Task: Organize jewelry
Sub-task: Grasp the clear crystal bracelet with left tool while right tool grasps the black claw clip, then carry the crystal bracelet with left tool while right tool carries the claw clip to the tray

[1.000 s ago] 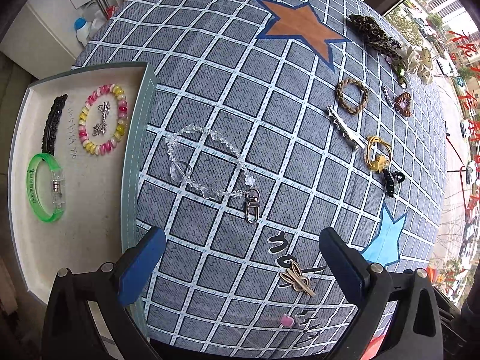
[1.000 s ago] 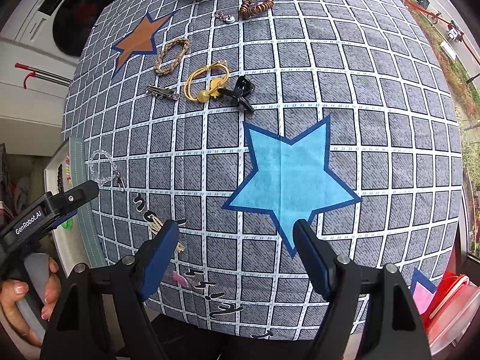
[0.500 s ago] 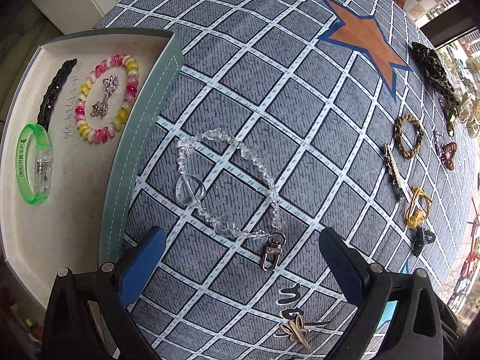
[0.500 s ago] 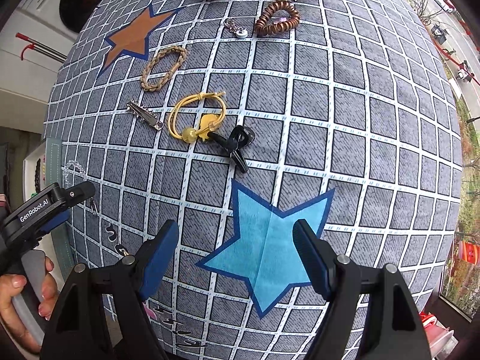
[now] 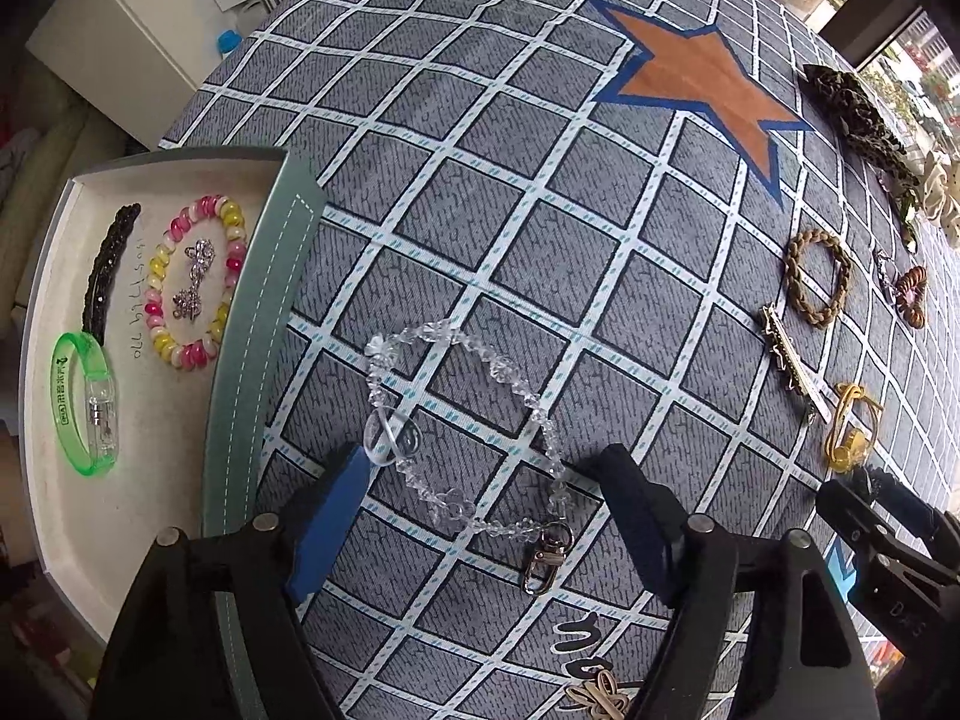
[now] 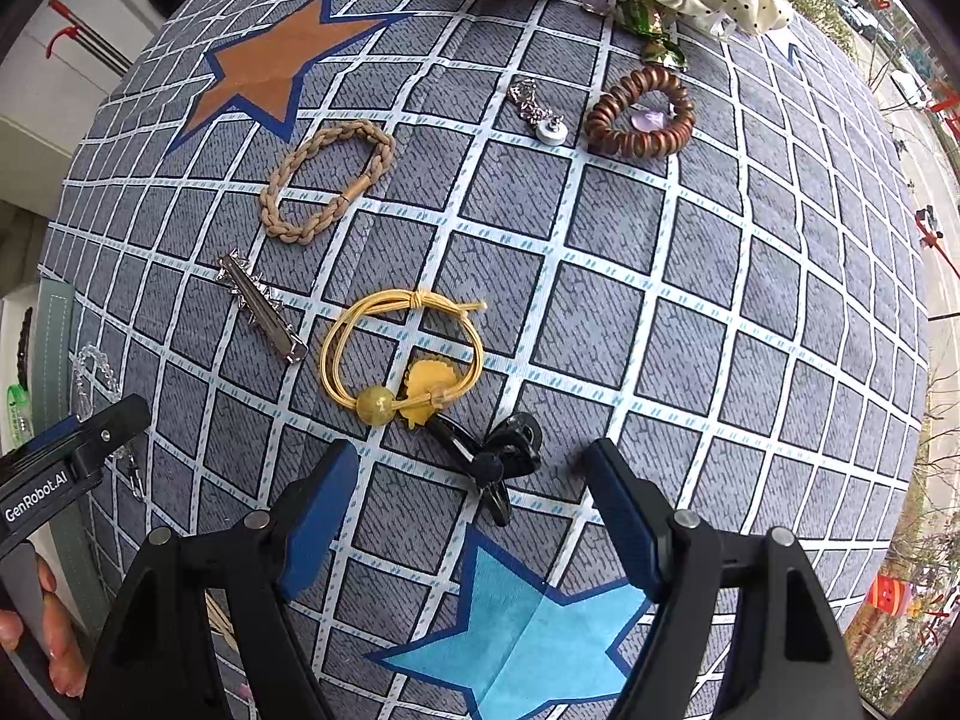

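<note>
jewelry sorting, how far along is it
Done: the tray holds a green bangle, a pink-and-yellow bead bracelet and a black clip. In hand: the left hand-held gripper is closing around the clear crystal bracelet. Left: braided band, yellow hair tie and others.

Matt woven grey tablecloth (image 5: 510, 192) with printed grid. Clear glassy bead bracelet (image 5: 462, 432) on it, shiny metal clasp (image 5: 543, 558) at one end. Left of the bracelet: matt off-white tray (image 5: 72, 516) holding a translucent green plastic bangle (image 5: 84, 402) and glossy pink-yellow beads (image 5: 195, 294). Far right of the bracelet: braided tan cord loop (image 6: 327, 180), spiky bright metal clip (image 6: 261, 306), glossy black plastic clip (image 6: 486, 462).
</note>
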The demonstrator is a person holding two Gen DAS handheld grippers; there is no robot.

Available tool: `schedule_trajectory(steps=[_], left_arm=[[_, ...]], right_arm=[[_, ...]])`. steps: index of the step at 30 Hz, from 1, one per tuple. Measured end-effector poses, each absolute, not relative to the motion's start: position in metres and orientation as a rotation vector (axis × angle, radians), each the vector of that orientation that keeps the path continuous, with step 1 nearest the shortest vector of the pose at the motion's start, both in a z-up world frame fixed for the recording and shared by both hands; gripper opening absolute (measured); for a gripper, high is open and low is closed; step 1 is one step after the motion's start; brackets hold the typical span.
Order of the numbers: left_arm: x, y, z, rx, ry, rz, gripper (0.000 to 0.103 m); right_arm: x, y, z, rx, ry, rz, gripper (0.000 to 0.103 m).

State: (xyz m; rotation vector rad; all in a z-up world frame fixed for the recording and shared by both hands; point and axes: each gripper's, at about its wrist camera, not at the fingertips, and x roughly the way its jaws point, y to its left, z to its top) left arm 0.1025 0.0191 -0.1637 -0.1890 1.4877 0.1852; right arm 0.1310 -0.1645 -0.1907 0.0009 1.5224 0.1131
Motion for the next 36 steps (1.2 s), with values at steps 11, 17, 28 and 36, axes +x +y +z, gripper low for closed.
schedule_trajectory(steps=[11,17,28,36], left_arm=[[0.111,-0.007,-0.153,-0.084,1.47,0.018,0.012],[0.096,-0.018,-0.147,-0.102,1.461,-0.065,0.012],[0.073,0.003,-0.112,-0.1,1.423,-0.184,0.012],[0.049,0.012,-0.102,-0.06,1.41,-0.268,0.012]], right_arm=[[0.138,-0.121,-0.18,-0.072,1.484,0.115,0.041],[0.124,-0.127,-0.17,-0.023,1.483,0.1,0.041],[0.088,-0.163,-0.157,0.202,1.502,0.102,0.041],[0.041,-0.192,-0.143,0.29,1.516,0.089,0.041]])
